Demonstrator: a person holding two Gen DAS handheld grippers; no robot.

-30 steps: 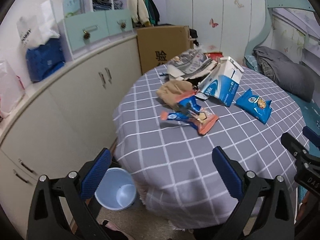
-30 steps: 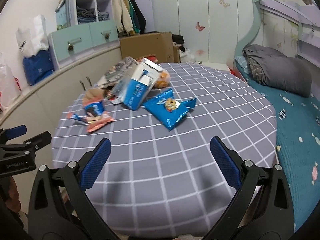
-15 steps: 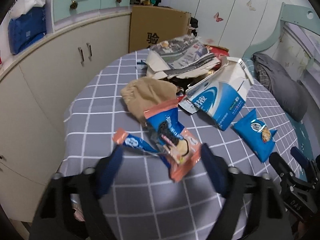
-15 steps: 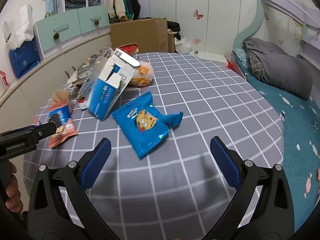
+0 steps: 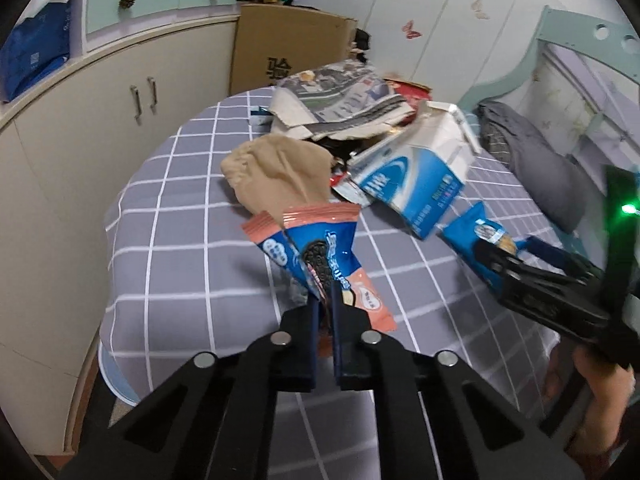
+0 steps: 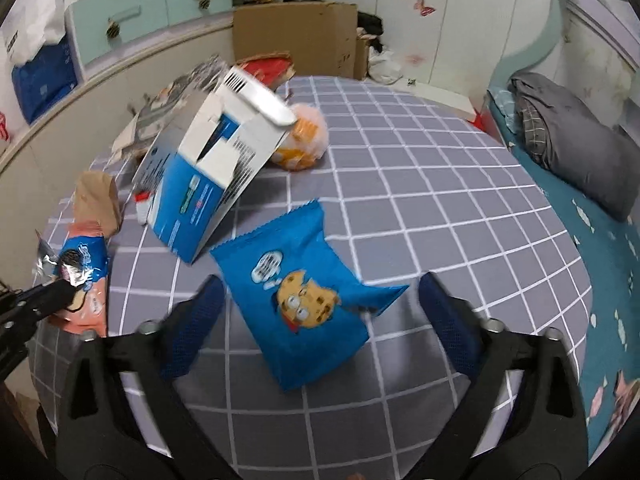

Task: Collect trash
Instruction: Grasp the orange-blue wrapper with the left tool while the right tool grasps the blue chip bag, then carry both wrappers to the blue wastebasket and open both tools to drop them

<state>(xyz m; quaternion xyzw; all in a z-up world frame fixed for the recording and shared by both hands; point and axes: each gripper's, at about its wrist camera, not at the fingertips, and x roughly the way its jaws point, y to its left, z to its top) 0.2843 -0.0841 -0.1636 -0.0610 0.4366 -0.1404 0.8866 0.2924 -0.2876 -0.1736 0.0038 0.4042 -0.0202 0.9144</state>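
- Showing on the brown cardboard box (image 5: pixel 288 46) against the far wall is one black printed Chinese character; print on the other packs is too blurred to read.
- The left gripper (image 5: pixel 325 312) has just been closing and now pinches the near end of the pink-and-blue cookie wrapper (image 5: pixel 320 248), its jaws nearly together with the foil between them.
- This wrapper has salmon-pink ends, a blue middle and a picture of a dark sandwich cookie; its long axis runs from the gripper away toward the far side, its far end fanned wide.
- It lies at the near left part of the table (image 5: pixel 180 240), which wears a grey cloth with a white grid.
- Just beyond it sits a crumpled tan paper bag (image 5: pixel 276 172); farther still lies folded newspaper (image 5: pixel 340 96).
- The right gripper (image 6: pixel 320 304) has just been closing; its blue pads stand apart on either side of the blue cookie packet (image 6: pixel 300 296), not pressing it.
- This packet is bright blue with a cartoon cookie face and a white speech bubble; it lies flat, long axis running from far left to near right.
- A white-and-blue carton (image 6: pixel 212 176) leans just to its far left, flap open, with an orange-filled clear bag (image 6: pixel 308 140) behind it.
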